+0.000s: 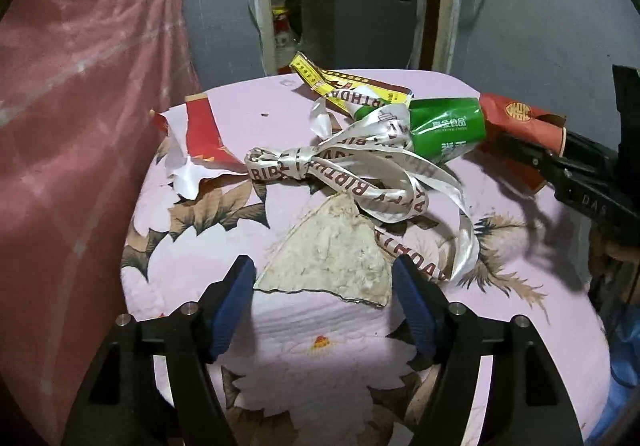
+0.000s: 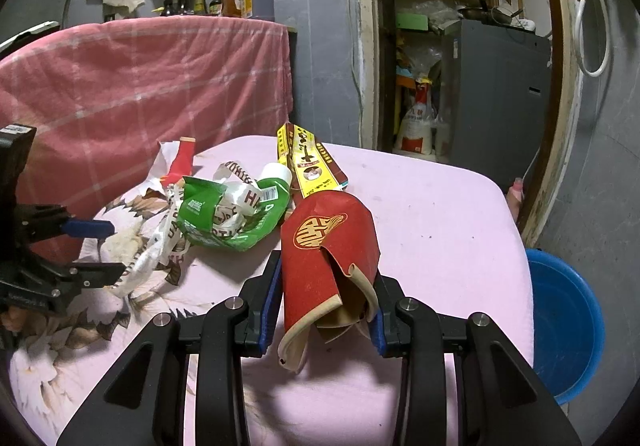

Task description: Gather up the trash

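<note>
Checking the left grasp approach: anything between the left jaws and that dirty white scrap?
Nothing visible. The white scrap already lies between the open jaws of the left gripper, its near edge level with the fingertips. The birthday ribbon drapes along the scrap's far and right edges, so closing could snag a strand.

So the trash pile: a crumpled red paper cup with a gold emblem sits squeezed between the right fingers, lying on its side. Just ahead-left of them is a squashed green packet tangled in white birthday ribbon. A dirty whitish wedge of paper lies flat between the spread left fingers.
</note>
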`<state>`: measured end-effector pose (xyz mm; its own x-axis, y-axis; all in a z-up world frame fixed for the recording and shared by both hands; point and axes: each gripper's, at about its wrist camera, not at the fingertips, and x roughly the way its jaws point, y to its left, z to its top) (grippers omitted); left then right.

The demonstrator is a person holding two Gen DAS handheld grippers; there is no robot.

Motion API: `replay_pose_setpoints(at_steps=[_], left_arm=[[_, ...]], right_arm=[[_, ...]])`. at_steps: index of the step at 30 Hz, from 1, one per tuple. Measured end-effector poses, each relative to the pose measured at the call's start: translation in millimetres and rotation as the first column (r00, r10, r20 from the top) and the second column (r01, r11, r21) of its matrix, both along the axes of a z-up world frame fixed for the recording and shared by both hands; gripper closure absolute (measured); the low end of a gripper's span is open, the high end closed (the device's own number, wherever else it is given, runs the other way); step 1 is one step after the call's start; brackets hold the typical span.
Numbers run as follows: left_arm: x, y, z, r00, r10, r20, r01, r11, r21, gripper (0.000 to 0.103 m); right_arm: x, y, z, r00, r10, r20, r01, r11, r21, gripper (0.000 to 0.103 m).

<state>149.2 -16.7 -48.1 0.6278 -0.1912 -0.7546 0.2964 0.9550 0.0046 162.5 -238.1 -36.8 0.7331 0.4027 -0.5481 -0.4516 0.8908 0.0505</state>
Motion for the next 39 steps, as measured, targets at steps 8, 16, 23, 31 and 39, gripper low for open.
replay_pose_setpoints(at_steps=[8,16,23,31,39], left_arm=[[0,-2,-2,1.000,0.004,0.002,-0.004,1.000,-0.022,0.039],[-27,-14,0,1.000,0.015,0.024,-0.014,0.999,-0.053,0.039],[-38,-18,3,0.999,0.035,0.036,-0.032,0.996,-0.079,0.039],[-56,-28,13,0.993,0.047,0.110,-0.037,0.995,-0.088,0.039],[-64,-34,25,0.983,0.064,0.173,-0.042,0.991,-0.127,0.040]], right_arm=[[-1,1,-2,1.000,0.006,-0.001,-0.006,1.000,-0.003,0.069],[-4,-1,0,1.000,0.007,0.012,-0.007,1.000,0.008,0.069],[-13,-4,4,0.999,0.019,0.042,-0.020,1.000,0.018,0.069],[-25,-5,9,0.995,0.025,0.096,-0.027,0.999,0.024,0.069],[-30,-9,16,0.989,0.017,0.144,-0.023,0.999,0.042,0.069]])
